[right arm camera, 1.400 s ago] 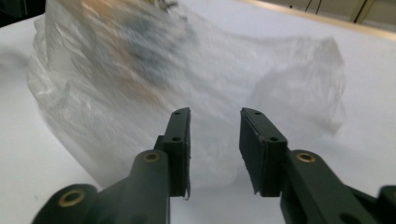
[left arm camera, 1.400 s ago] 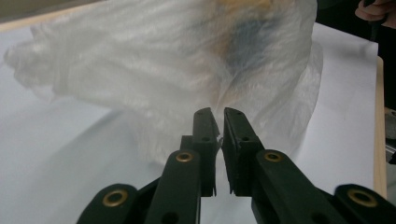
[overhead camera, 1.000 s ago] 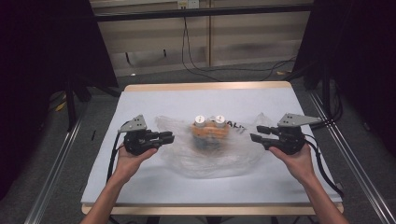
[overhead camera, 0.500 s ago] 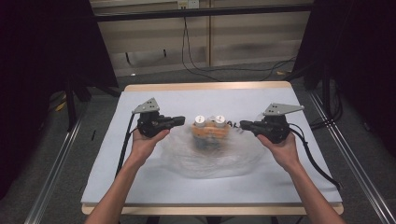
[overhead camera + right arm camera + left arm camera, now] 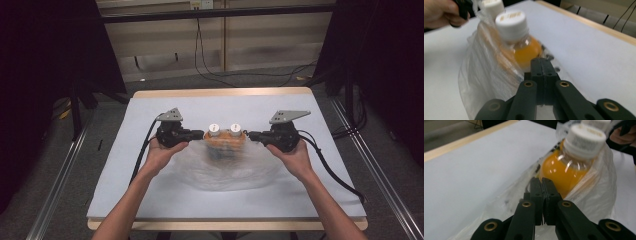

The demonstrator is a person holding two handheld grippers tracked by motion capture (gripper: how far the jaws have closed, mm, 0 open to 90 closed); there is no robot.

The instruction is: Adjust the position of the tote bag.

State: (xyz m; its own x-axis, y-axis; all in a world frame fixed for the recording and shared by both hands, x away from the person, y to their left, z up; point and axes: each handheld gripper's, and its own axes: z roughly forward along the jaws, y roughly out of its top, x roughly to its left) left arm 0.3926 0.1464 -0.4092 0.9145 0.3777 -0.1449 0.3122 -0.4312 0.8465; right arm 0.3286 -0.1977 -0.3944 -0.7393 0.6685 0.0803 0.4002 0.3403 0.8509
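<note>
Your left tongs (image 5: 198,134) are clamped shut on the left rim of the thin clear plastic bag (image 5: 227,170), which sits mid-surface, nearer the far edge of the white-covered surface (image 5: 150,200). Inside it, two orange juice bottles with white caps (image 5: 224,136) stand upright, side by side. Your right tongs (image 5: 252,135) are pinched shut on the right rim. Pull unevenly and the film could tear or slip out, tipping the bottles over.

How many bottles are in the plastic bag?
2. One white-capped orange bottle stands on the left gripper's side, the other bottle on the right gripper's side, touching, in the plastic bag. More could be hidden lower down.
</note>
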